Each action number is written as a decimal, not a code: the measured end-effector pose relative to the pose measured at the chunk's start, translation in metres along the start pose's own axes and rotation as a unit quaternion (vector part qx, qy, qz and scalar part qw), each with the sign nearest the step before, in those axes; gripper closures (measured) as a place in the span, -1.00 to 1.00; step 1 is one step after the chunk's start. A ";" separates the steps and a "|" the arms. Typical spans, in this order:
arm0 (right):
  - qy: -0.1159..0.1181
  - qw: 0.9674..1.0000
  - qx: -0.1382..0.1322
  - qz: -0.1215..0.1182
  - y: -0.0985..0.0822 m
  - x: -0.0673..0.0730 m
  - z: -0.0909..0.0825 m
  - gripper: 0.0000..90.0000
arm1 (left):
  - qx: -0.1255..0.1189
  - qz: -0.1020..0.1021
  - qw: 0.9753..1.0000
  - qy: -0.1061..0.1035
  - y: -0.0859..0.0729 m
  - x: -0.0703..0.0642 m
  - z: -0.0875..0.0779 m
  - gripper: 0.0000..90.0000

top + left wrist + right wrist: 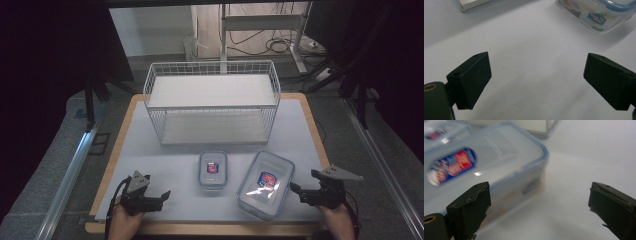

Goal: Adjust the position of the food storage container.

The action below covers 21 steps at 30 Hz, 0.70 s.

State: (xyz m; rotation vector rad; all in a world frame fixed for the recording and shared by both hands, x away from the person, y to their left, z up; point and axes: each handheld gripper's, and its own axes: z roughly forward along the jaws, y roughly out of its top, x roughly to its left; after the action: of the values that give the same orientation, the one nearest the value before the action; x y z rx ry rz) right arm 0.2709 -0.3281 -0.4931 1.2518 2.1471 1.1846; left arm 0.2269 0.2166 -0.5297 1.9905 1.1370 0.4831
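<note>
Black left gripper (165, 196): down at the near left of the table, jaws spread wide with bare white surface between them, nothing held.
Black right gripper (295, 189): near right edge, jaws likewise gaping wide and empty; it sits just beside the large container's right side, and in its own view that container looms close past the left jaw.
Hands: a hand (124, 223) behind the left gripper, another hand (340, 217) behind the right one, both coming in from the bottom edge.
Large container (266, 184): clear plastic, blue-rimmed lid, red and blue label on top; lies near centre-right, turned at a slight angle.
Small container (213, 169): same sort, smaller, just left of the large one and apart from it, label up.
Table (150, 165): pale sheet over a wooden board.
Wire basket (212, 102): white, at the far middle of the table, open side facing the person, well beyond both containers.
</note>
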 end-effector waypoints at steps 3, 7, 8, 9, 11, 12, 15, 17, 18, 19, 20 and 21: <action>-0.011 1.000 0.013 -0.007 -0.001 -0.002 0.000 -0.91 | 0.003 -0.008 1.000 -0.004 0.001 0.000 0.000 -0.83; -0.010 1.000 0.027 0.005 -0.004 -0.007 0.002 -0.91 | 0.012 -0.007 1.000 -0.007 0.002 -0.004 0.001 -0.87; -0.010 1.000 0.026 0.007 -0.004 -0.008 0.002 -0.92 | 0.014 -0.005 1.000 -0.008 0.002 -0.004 0.001 -0.88; -0.012 1.000 0.026 0.009 -0.004 -0.008 0.002 -0.92 | 0.014 -0.005 1.000 -0.009 0.003 -0.005 0.001 -0.89; -0.013 0.999 0.026 0.013 -0.004 -0.009 0.001 -0.93 | 0.018 -0.007 1.000 -0.006 0.004 -0.006 0.001 -0.90; -0.015 0.999 0.025 0.014 -0.004 -0.009 0.001 -0.94 | 0.023 -0.010 1.000 -0.008 0.005 -0.006 0.001 -0.90; -0.015 0.999 0.027 0.015 -0.004 -0.010 0.001 -0.96 | 0.015 -0.024 0.999 -0.022 0.007 -0.005 -0.002 -0.89; -0.015 0.999 0.027 0.013 -0.004 -0.011 0.001 -0.97 | 0.011 -0.025 0.999 -0.024 0.009 -0.007 -0.004 -0.81; -0.014 0.999 0.026 0.014 -0.004 -0.011 0.001 -0.97 | 0.010 -0.021 0.999 -0.022 0.011 -0.008 -0.004 -0.73; -0.014 0.999 0.025 0.015 -0.004 -0.011 0.001 -0.98 | 0.008 -0.019 1.000 -0.020 0.012 -0.009 -0.005 -0.67; -0.016 0.999 0.024 0.015 -0.004 -0.011 0.001 -0.99 | 0.007 -0.021 1.000 -0.022 0.013 -0.010 -0.006 -0.56; -0.017 0.999 0.024 0.016 -0.004 -0.011 0.001 -0.99 | 0.004 -0.027 0.999 -0.030 0.015 -0.010 -0.006 -0.45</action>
State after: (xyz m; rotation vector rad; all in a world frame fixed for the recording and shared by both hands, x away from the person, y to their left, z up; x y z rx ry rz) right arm 0.2755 -0.3381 -0.4984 1.3208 2.1508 1.1224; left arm 0.2256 0.2060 -0.5139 1.9634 1.1533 0.3892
